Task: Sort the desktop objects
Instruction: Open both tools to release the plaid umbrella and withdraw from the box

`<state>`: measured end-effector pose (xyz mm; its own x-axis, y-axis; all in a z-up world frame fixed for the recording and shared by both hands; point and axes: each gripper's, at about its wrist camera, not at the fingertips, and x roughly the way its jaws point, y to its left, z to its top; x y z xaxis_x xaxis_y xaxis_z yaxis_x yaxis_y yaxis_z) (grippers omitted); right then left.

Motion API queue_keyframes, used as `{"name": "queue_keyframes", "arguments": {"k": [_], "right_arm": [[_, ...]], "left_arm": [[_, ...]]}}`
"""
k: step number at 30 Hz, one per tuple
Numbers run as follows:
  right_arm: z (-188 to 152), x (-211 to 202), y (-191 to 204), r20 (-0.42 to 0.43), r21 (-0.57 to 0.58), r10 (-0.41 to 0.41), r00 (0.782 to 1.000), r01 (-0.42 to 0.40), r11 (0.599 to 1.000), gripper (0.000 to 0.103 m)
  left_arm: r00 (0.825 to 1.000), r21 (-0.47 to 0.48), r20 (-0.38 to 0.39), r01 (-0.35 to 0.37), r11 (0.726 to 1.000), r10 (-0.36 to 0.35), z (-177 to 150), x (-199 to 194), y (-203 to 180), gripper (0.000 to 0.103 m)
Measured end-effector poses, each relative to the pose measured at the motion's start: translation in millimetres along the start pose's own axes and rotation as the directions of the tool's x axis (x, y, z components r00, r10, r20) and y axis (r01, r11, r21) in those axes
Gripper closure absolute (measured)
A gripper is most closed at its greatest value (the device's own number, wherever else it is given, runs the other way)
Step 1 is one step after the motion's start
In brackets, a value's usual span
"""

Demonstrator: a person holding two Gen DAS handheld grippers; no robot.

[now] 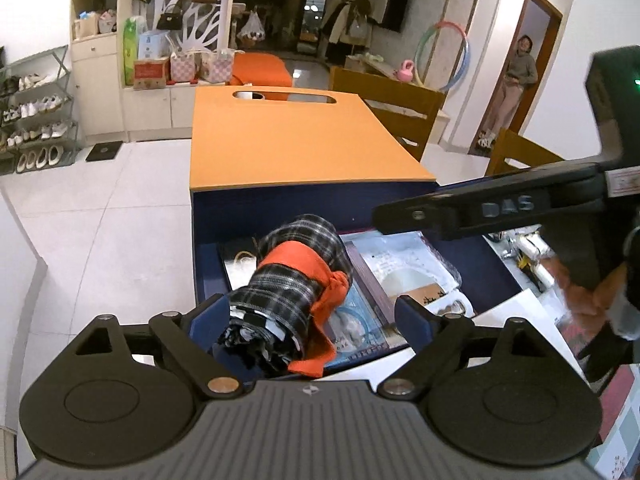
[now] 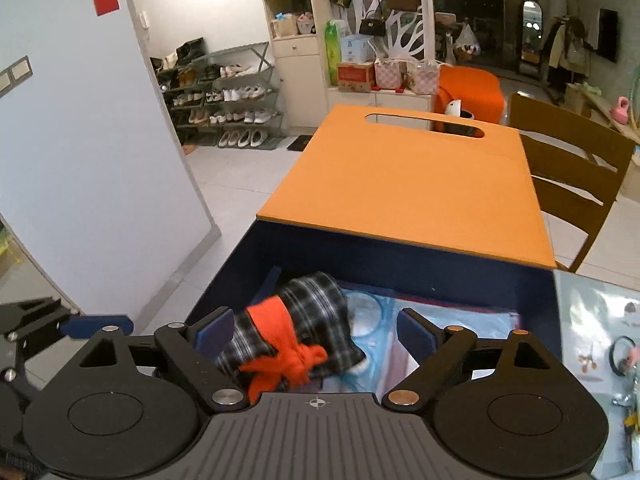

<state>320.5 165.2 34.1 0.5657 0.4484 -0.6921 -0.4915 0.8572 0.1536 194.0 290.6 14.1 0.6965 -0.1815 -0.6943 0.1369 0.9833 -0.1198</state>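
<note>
A rolled black-and-white plaid cloth tied with an orange band lies inside the open dark blue box, on flat packets. It also shows in the right wrist view. My left gripper is open above the box's near edge, its fingers either side of the roll's near end without closing on it. My right gripper is open just above the roll. The right gripper's body crosses the left wrist view. The box's orange lid stands open behind.
Flat plastic-wrapped packets line the box bottom. Small items lie on the white table to the right. Wooden chairs stand behind the box. The tiled floor, a shoe rack and shelves are beyond.
</note>
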Motion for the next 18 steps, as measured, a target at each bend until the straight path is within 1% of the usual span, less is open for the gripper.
{"name": "queue_keyframes", "arguments": {"k": [2,7,9,13,18], "right_arm": [[-2.0,-4.7,-5.7,0.002,0.003,-0.005,1.000,0.005,1.000,0.013],[-6.9,-16.3,-20.1,0.008,0.012,-0.019,1.000,0.019,1.000,0.013],[-8.9,-20.9,-25.9,0.010,0.015,-0.024,1.000,0.024,1.000,0.013],[-12.8,-30.3,-37.3,0.015,0.022,-0.035,0.999,0.034,0.999,0.013],[-17.7,-41.9,-51.7,0.020,0.031,-0.048,0.999,0.048,0.998,0.013]], "left_arm": [[1.000,0.020,-0.008,-0.013,1.000,0.014,-0.3,-1.5,-5.4,0.010],[0.999,0.007,-0.007,-0.032,0.999,0.032,-1.5,-7.1,-12.2,0.008],[0.999,0.022,0.001,-0.043,0.999,0.043,-3.6,-8.9,-17.0,0.007],[0.998,0.036,-0.007,-0.057,0.998,0.058,-4.9,-10.8,-24.2,0.007],[0.996,0.005,0.018,-0.087,0.996,0.087,2.1,-18.5,-23.0,0.005]]}}
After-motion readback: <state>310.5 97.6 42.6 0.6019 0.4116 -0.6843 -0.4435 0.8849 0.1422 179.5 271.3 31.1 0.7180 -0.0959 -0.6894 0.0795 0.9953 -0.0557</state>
